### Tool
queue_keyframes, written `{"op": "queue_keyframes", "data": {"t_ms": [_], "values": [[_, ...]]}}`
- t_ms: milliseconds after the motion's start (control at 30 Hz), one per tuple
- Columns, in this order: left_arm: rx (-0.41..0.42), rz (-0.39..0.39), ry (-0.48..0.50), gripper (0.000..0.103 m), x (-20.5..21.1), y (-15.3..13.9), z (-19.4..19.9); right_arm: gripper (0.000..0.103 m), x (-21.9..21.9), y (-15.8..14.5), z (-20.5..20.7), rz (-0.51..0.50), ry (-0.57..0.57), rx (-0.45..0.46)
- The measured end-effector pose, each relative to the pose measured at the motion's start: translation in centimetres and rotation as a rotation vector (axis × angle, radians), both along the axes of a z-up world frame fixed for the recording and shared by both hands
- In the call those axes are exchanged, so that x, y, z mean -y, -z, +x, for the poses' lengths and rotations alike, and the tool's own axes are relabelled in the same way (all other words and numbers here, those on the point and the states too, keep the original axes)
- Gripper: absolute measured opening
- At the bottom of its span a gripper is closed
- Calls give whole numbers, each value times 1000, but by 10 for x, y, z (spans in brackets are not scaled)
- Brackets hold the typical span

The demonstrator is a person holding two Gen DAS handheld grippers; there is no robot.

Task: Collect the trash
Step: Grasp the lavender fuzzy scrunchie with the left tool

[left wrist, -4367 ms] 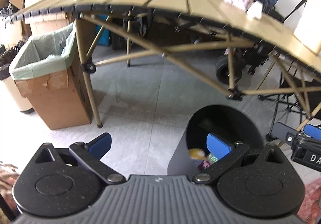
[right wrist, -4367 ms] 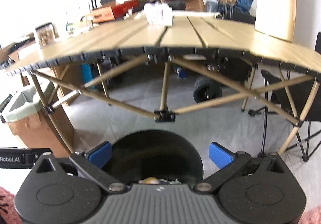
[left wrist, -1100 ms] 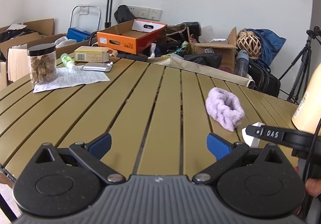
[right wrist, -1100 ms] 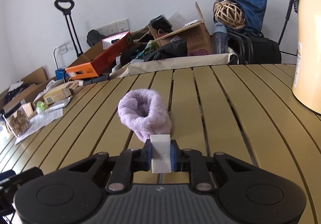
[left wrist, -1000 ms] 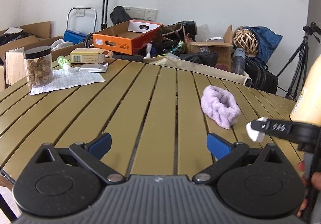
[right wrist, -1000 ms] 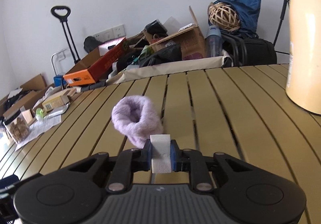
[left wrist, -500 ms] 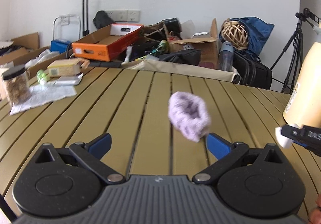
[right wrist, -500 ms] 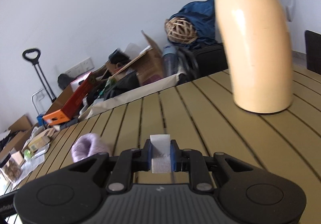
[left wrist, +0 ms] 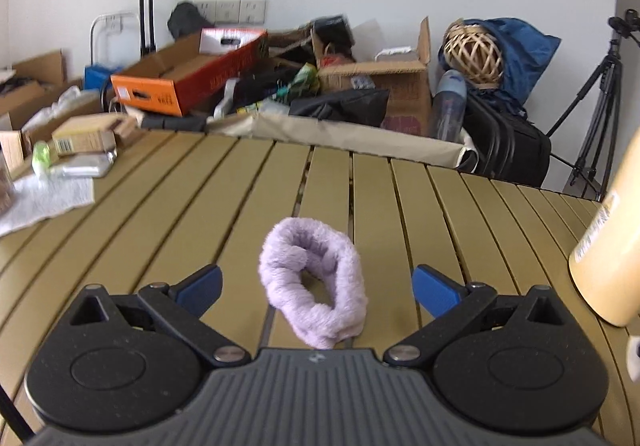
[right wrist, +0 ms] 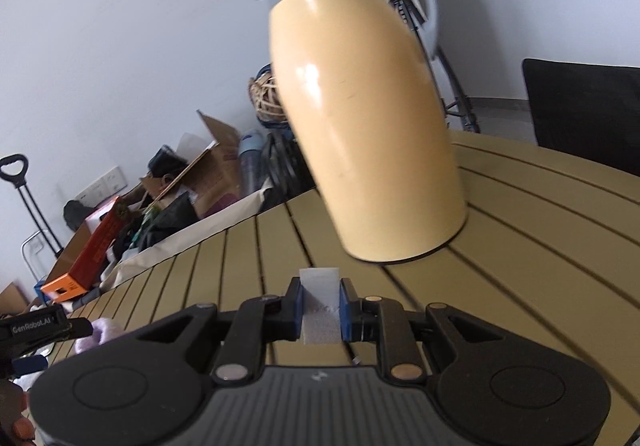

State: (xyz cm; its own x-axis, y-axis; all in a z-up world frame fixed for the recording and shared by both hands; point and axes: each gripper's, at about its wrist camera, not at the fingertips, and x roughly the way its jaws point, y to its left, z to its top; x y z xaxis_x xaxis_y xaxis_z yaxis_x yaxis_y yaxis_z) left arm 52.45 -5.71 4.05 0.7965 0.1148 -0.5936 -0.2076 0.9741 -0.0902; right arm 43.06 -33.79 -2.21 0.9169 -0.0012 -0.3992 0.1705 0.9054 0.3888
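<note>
My left gripper (left wrist: 316,292) is open, its blue pads on either side of a fluffy lilac scrunchie (left wrist: 314,286) that lies on the olive slatted table (left wrist: 168,214). My right gripper (right wrist: 320,312) is shut on a small white foam block (right wrist: 320,308) and holds it above the table (right wrist: 540,230), in front of a tall cream thermos jug (right wrist: 364,118). The scrunchie (right wrist: 100,330) and part of my left gripper show at the left edge of the right wrist view.
The cream jug (left wrist: 612,242) stands at the table's right. A paper sheet (left wrist: 48,196), a foil pack (left wrist: 82,166) and a cardboard box (left wrist: 86,136) lie at the far left. Boxes, bags and a tripod (left wrist: 596,106) crowd the floor behind.
My left gripper has moved right and forward until the scrunchie sits between its open jaws. My right gripper has swung right with the white block, toward the jug.
</note>
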Motion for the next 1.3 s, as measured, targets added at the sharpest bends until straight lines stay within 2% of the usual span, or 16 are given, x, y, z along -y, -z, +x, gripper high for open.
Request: {"op": "queue_keyframes", "data": {"t_ms": [233, 400, 467, 567, 633, 767, 867, 933, 1067, 1300], "values": [[-62, -9, -65, 103, -1, 22, 33, 17, 22, 10, -2, 17, 44, -10], [-91, -13, -125, 103, -4, 37, 42, 17, 29, 12, -5, 14, 56, -9], [-90, -31, -126, 98, -5, 40, 43, 17, 30, 13, -5, 21, 56, -8], [-97, -41, -119, 85, -5, 41, 44, 17, 29, 13, -4, 22, 49, -6], [-103, -52, -109, 69, -6, 42, 45, 17, 27, 12, -5, 22, 42, -4], [-99, -56, -105, 61, -5, 43, 41, 17, 24, 10, -5, 22, 30, 2], [-92, -50, -94, 48, -3, 41, 38, 17, 21, 8, -6, 20, 17, 7], [-89, -49, -81, 34, -2, 40, 35, 17, 19, 7, -6, 19, 8, 12], [-78, -9, -94, 30, 1, 34, 25, 17, 15, 5, -8, 11, -10, 17], [-27, -23, -56, 29, -4, 13, -9, 17, 5, 2, -18, 0, -42, 23]]}}
